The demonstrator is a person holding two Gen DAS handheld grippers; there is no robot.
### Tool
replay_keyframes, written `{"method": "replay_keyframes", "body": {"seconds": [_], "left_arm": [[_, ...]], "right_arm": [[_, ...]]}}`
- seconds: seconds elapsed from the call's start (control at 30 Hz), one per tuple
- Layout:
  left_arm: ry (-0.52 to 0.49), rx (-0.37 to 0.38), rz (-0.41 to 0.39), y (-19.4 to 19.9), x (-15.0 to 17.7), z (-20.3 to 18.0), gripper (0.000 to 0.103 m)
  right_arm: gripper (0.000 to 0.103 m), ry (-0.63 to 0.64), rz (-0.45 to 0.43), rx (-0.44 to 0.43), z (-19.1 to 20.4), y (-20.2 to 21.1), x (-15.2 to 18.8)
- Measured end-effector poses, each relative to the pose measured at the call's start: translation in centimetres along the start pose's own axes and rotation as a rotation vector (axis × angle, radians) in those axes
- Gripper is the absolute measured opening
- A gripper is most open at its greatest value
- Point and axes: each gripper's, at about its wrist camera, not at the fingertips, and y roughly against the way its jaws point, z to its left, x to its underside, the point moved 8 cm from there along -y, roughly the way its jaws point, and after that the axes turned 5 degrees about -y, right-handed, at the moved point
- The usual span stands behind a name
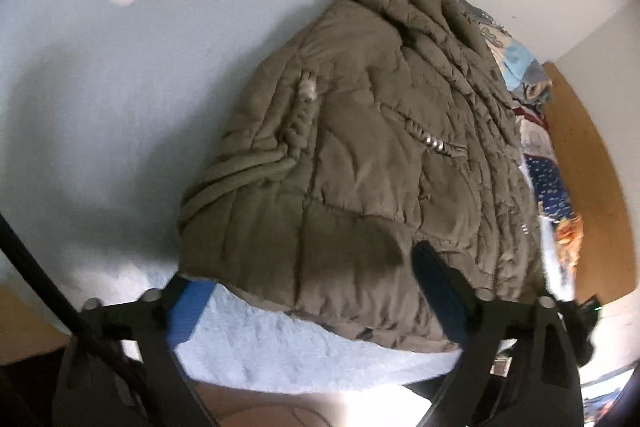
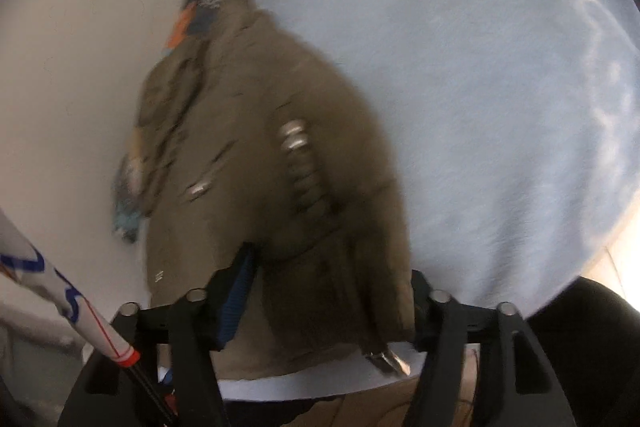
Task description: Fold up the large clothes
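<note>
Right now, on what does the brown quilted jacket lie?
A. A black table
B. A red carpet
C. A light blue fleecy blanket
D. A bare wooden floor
C: in the left wrist view the jacket rests on the light blue blanket, which spreads out around it on the side away from the wall.

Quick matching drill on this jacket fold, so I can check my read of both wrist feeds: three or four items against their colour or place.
Items:
1. quilted jacket
2. fleece blanket
3. finger pads
4. patterned bedding

Descriptions:
a. pale blue, covers the bed
b. bright blue, on the gripper
c. olive-brown, near edge between the open jaws
d. multicoloured, along the wall

Pairs: 1-c, 2-a, 3-b, 4-d
</note>
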Motion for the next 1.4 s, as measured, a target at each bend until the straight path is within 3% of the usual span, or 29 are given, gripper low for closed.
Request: {"method": "replay_keyframes", "body": {"seconds": [0.07,0.2,0.43,0.47,0.5,0.53,0.6,0.67,0.9,1.17,1.23,1.4], "left_arm": [[-0.020,-0.037,-0.021,0.0,-0.3,0.0,0.081],[-0.051,-0.075,-0.018,-0.6,-0.4,0.1,0.079],[-0.077,-0.106,-0.031,-1.2,-0.7,0.0,0.080],[-0.091,-0.113,-0.039,-1.0,-0.8,-0.1,0.079],[-0.106,-0.117,-0.049,-0.9,-0.9,-0.4,0.073],[-0.122,-0.121,-0.062,-0.7,-1.1,-0.6,0.065],[-0.163,-0.132,-0.078,-0.5,-1.2,-1.2,0.062],[-0.187,-0.161,-0.075,-0.8,-1.1,-1.3,0.062],[-0.211,-0.200,-0.087,-1.6,-0.8,-1.3,0.067],[-0.262,-0.257,-0.075,-1.7,-0.9,-1.4,0.073],[-0.277,-0.244,-0.083,-1.6,-1.1,-1.9,0.054],[-0.383,-0.254,-0.140,-0.6,-1.3,-3.9,0.030]], "right_arm": [[0.046,0.016,-0.025,-0.014,0.4,0.3,-0.2],[0.044,-0.044,-0.005,0.029,-1.3,-0.8,-0.1],[0.059,-0.072,0.003,0.017,-1.3,-1.7,0.0],[0.055,-0.060,0.007,0.016,-1.1,-1.7,0.1],[0.045,-0.042,0.009,0.016,-0.7,-1.6,0.0],[0.028,-0.024,0.002,0.004,-0.2,-1.3,0.0],[0.023,0.042,-0.029,-0.001,1.0,-0.5,-0.2],[0.022,0.108,-0.045,0.032,1.8,-0.5,0.0],[0.026,0.043,-0.020,0.060,0.1,-2.2,-0.2],[0.030,0.051,-0.020,0.069,-0.2,-2.2,-0.3],[0.025,0.063,-0.023,0.070,0.2,-2.2,-0.5],[0.019,0.128,-0.059,0.063,1.4,-1.2,-0.6]]}}
